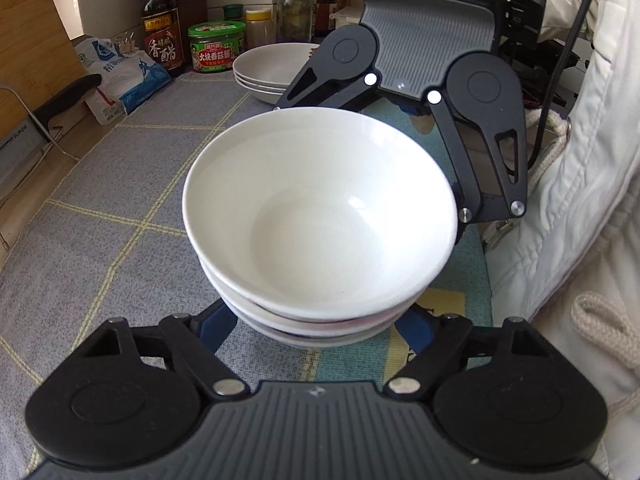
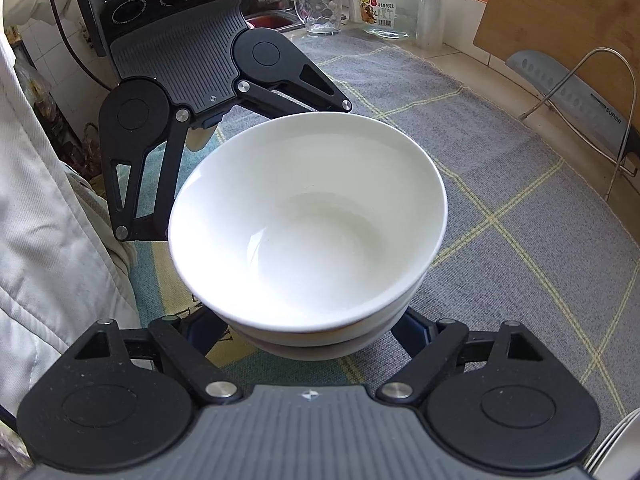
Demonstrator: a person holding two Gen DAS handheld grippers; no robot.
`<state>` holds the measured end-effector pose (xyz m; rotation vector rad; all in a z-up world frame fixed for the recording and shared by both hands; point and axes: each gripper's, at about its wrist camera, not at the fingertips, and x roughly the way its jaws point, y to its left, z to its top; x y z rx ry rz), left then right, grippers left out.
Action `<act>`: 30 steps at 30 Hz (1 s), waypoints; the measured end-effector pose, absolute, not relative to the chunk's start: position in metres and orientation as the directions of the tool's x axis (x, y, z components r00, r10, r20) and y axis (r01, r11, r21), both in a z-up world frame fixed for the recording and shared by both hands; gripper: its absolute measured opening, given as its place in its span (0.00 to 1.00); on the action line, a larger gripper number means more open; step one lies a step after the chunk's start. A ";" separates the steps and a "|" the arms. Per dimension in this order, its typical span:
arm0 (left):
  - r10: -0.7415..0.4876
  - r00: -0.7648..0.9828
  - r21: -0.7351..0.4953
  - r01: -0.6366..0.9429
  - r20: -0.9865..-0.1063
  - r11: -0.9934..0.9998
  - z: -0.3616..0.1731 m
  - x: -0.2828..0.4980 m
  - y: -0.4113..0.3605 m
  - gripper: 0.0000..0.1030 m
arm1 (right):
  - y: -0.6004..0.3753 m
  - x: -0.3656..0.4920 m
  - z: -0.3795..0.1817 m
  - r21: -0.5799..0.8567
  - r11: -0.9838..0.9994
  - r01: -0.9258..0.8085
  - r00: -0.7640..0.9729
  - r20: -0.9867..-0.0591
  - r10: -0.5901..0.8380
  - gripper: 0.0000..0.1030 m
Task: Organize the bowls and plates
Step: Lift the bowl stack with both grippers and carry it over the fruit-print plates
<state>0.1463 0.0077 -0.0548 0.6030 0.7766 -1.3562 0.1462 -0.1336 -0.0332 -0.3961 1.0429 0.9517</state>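
Both views are bright with soft, even daylight. The glossy white ceramic bowl (image 1: 320, 216) on top of the stack shows small glare spots inside, and its inner wall is nearly blown out in the right wrist view (image 2: 308, 220). Shadows on the grey checked cloth (image 1: 120, 200) are faint. Fisheye bending curves the cloth's lines and darkens the corners. Focus is sharp throughout.

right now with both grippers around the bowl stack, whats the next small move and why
Probably close both hand-held grippers on the lower bowls before lifting: the stacked white bowls sit between the open fingers of the left one, with the right one opposite, and the grey mat underneath.
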 end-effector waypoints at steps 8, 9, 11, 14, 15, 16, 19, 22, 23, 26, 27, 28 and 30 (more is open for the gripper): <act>-0.625 0.030 -0.062 0.990 -0.780 0.125 -0.055 0.148 0.008 0.83 | -0.130 0.147 -0.032 0.135 0.568 -0.812 0.178 -0.870 0.460 0.88; -0.626 0.032 -0.060 0.990 -0.779 0.126 -0.055 0.147 0.008 0.83 | -0.130 0.146 -0.031 0.133 0.571 -0.810 0.180 -0.871 0.458 0.88; -0.627 0.033 -0.060 0.990 -0.778 0.126 -0.055 0.147 0.008 0.82 | -0.129 0.146 -0.030 0.127 0.573 -0.810 0.185 -0.872 0.454 0.88; -0.624 0.030 -0.069 0.989 -0.780 0.134 -0.055 0.148 0.007 0.82 | -0.129 0.144 -0.028 0.118 0.576 -0.809 0.194 -0.872 0.450 0.88; -0.624 0.030 -0.072 0.988 -0.781 0.137 -0.054 0.148 0.007 0.82 | -0.129 0.143 -0.026 0.112 0.575 -0.810 0.198 -0.872 0.448 0.88; -0.624 0.030 -0.076 0.987 -0.781 0.143 -0.053 0.148 0.006 0.82 | -0.129 0.142 -0.024 0.108 0.574 -0.811 0.201 -0.872 0.447 0.88; -0.625 0.046 -0.058 0.988 -0.779 0.145 -0.048 0.146 0.003 0.82 | -0.133 0.140 -0.020 0.101 0.571 -0.814 0.208 -0.869 0.450 0.88; -0.618 0.063 -0.039 0.988 -0.784 0.150 -0.044 0.144 -0.003 0.82 | -0.138 0.140 -0.017 0.106 0.567 -0.817 0.205 -0.866 0.457 0.88; -0.614 0.067 -0.035 0.988 -0.786 0.153 -0.043 0.143 -0.006 0.82 | -0.141 0.140 -0.016 0.106 0.565 -0.818 0.205 -0.865 0.459 0.88; -0.604 0.075 -0.032 0.986 -0.793 0.164 -0.040 0.141 -0.014 0.82 | -0.150 0.139 -0.012 0.111 0.556 -0.824 0.201 -0.860 0.469 0.88; -0.602 0.077 -0.031 0.985 -0.795 0.167 -0.039 0.140 -0.017 0.82 | -0.154 0.138 -0.011 0.113 0.553 -0.826 0.198 -0.859 0.472 0.88; -0.601 0.080 -0.029 0.985 -0.796 0.169 -0.038 0.139 -0.020 0.82 | -0.157 0.138 -0.010 0.115 0.551 -0.827 0.197 -0.858 0.474 0.88; -0.598 0.087 -0.024 0.984 -0.796 0.176 -0.036 0.137 -0.027 0.82 | -0.166 0.136 -0.006 0.115 0.546 -0.830 0.196 -0.856 0.478 0.88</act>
